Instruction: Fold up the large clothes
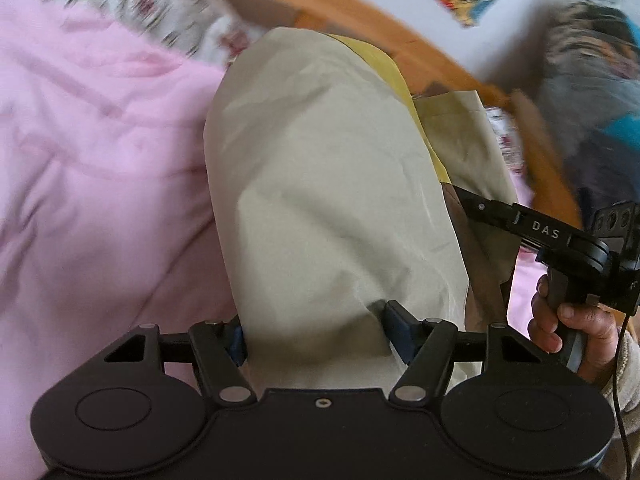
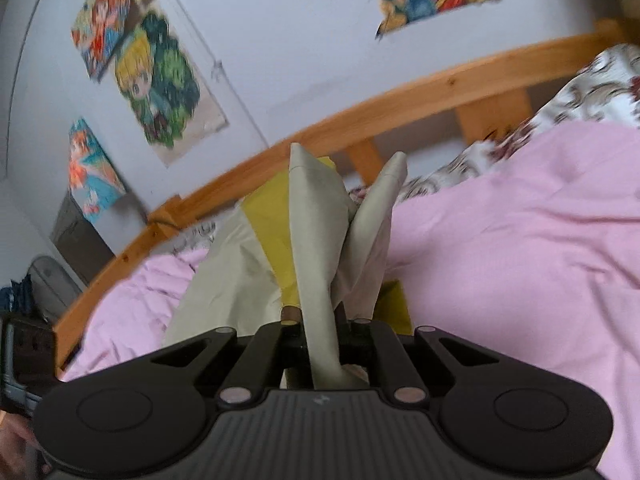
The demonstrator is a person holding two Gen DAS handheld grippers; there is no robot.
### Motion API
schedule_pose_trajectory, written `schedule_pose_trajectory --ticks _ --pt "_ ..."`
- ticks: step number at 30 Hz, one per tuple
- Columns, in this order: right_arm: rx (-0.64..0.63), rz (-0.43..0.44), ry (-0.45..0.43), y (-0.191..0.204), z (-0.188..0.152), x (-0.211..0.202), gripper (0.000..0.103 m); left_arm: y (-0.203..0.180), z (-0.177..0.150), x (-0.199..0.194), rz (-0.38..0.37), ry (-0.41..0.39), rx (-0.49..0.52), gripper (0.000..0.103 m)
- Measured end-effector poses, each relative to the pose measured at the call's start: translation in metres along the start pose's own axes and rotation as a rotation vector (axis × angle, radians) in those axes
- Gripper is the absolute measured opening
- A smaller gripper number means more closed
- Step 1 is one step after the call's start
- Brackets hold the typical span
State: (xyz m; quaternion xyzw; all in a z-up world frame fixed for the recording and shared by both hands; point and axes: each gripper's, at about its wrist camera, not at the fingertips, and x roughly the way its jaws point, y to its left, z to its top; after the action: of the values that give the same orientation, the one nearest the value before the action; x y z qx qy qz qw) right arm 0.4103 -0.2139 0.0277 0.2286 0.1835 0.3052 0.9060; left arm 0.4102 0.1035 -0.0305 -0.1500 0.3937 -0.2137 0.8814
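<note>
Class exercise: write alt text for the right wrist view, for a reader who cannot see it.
The right gripper is shut on a fold of beige garment with yellow lining, lifted over a pink bedspread. Behind are a wooden bed rail and cartoon posters.

Left gripper [image 1: 316,330]: matte black housing, two round raised discs, black linkage arms with silver pivot pins, one small screw at centre, blue pads [image 1: 400,330] on the fingers.

Right gripper [image 2: 322,334]: same black build, ribbed centre panel, silver pins; side of finger lettered "DAS" in white; grey handle, thin black cable.

Hand [image 1: 568,328] on the handle: beige knit sleeve [image 1: 624,376].
</note>
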Motion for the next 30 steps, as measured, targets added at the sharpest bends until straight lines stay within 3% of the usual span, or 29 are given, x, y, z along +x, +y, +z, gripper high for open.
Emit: schedule_pose_trajectory --ticks 5,11,16,18,25,30 --pt "-0.079 -0.095 0.060 0.000 -0.027 0.051 0.011 0.018 -0.014 0.012 0.004 -0.021 -0.034 0.076" --pt "-0.085 -0.151 0.038 -0.009 -0.039 0.047 0.045 0.002 -0.017 0.009 0.075 -0.036 0.032 0.089" --pt "-0.162 -0.184 0.013 -0.003 -0.049 0.022 0.078 -0.015 -0.029 0.003 0.157 -0.067 0.058 0.098" --pt "-0.179 -0.194 -0.010 0.003 -0.051 0.009 0.086 -0.024 -0.035 -0.001 0.184 -0.089 0.068 0.100" --pt "-0.232 -0.209 -0.091 0.029 -0.057 -0.034 0.099 -0.060 -0.053 -0.027 0.240 -0.191 0.112 0.100" --pt "-0.268 -0.211 -0.164 0.062 -0.065 -0.069 0.103 -0.087 -0.076 -0.062 0.263 -0.309 0.143 0.102"
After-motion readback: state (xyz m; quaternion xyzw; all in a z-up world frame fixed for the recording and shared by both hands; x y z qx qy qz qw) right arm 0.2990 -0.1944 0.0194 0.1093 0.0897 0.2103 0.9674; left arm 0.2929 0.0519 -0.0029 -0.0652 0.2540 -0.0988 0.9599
